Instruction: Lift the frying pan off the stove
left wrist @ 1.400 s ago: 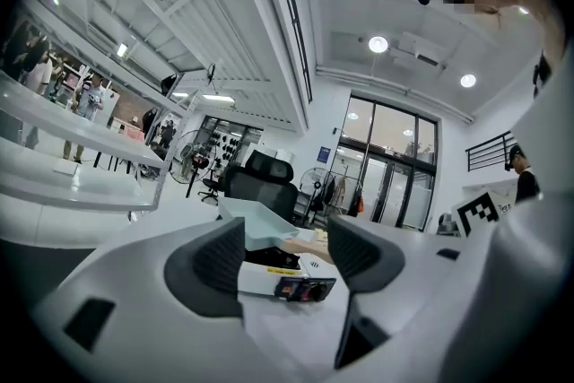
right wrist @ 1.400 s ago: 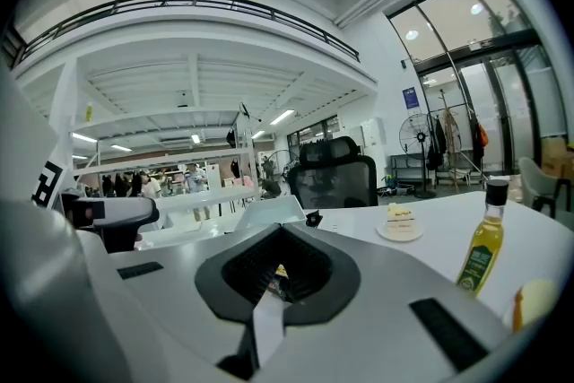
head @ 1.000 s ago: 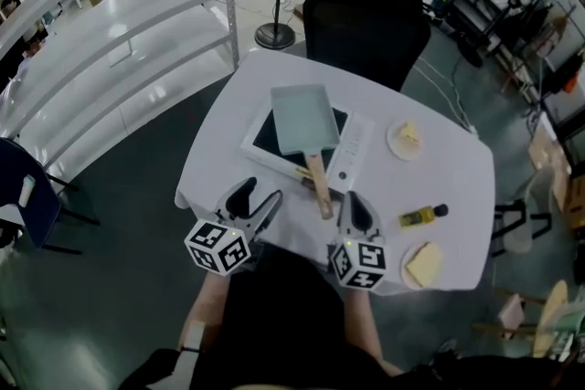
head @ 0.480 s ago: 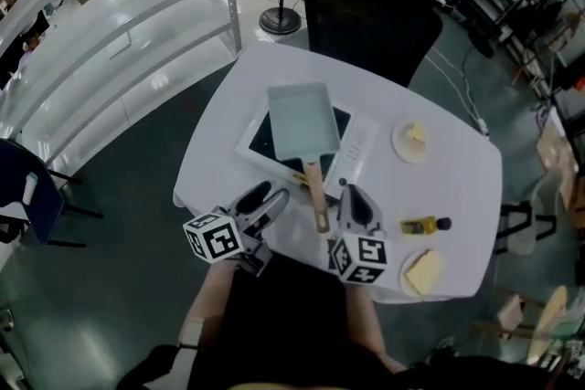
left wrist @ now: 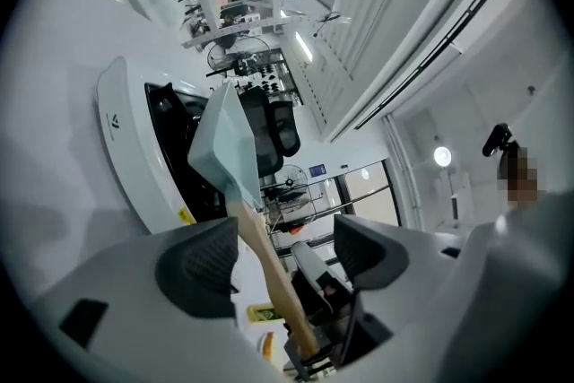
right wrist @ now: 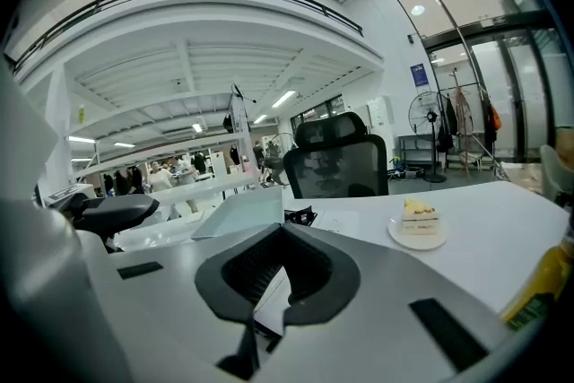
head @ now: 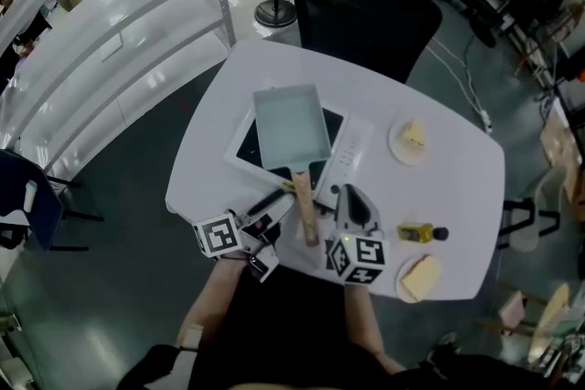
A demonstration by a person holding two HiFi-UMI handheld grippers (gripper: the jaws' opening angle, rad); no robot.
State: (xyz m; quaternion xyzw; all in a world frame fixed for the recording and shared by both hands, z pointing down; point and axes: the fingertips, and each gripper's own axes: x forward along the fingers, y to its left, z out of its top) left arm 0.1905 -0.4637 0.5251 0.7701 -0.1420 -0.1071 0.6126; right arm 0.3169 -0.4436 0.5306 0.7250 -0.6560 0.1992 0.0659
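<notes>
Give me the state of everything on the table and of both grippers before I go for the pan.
Frying pan: flat on the stove, empty, not lifted.
Stove: under the pan; can't tell whether it is on or off.
Left gripper: jaws wide apart, just been opening; the wooden handle lines up in the gap, not gripped.
Right gripper: jaws together, empty.
Bottle: lying on its side, capped.

On the white tabletop (head: pixel 457 169), a cake plate (head: pixel 409 142) sits near the right edge. A yellow bottle (head: pixel 420 234) lies nearer the front, and a second plate (head: pixel 417 278) sits at the front right corner.
</notes>
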